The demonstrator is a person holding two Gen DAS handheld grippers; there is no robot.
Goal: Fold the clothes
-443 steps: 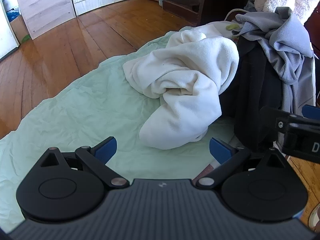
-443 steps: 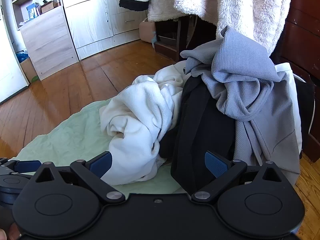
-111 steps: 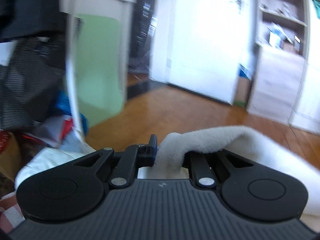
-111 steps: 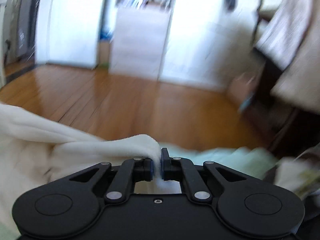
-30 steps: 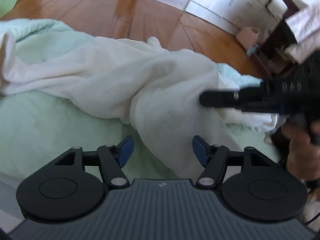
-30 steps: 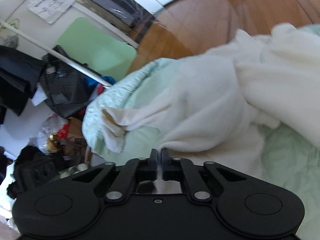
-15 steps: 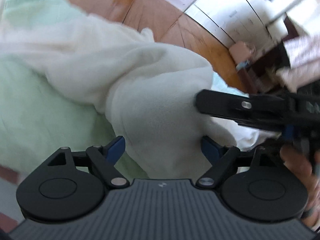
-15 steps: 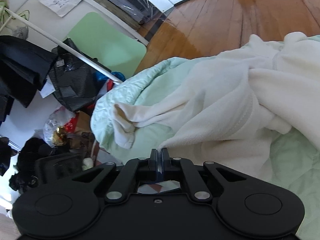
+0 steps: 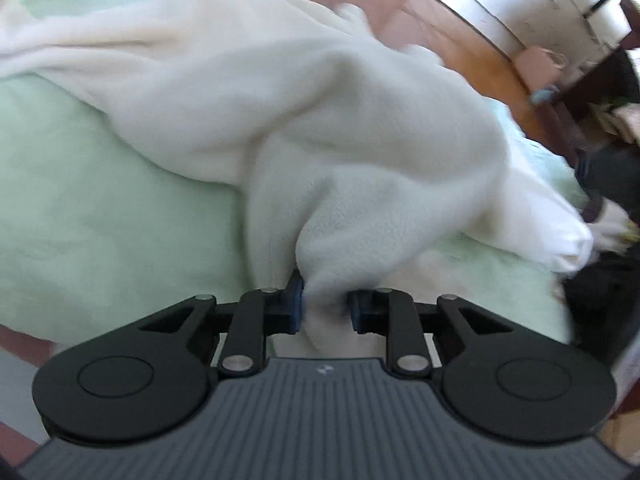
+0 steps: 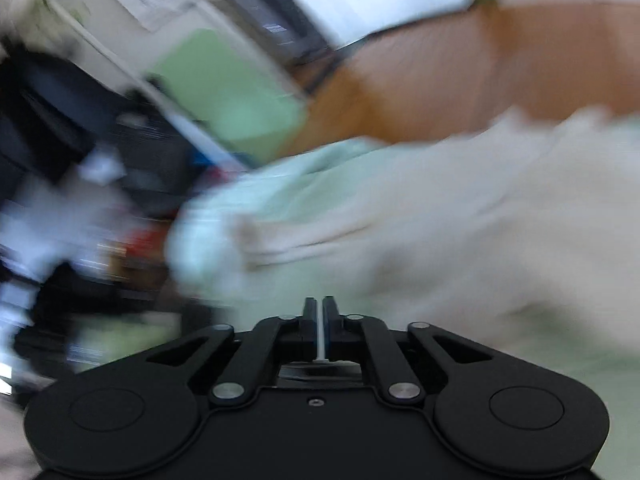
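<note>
Wooden floor [image 9: 452, 40], green board [image 10: 228, 92]

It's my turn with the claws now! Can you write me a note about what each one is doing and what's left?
Left claw: shut on a bunch of the white fleece garment.
Right claw: shut; the blurred view shows only a thin white sliver between its fingers, so a grip is unclear.
The garment lies crumpled on the pale green sheet over the wooden floor.
Done: no fold is visible.
Left: spread it flat, then fold.
</note>
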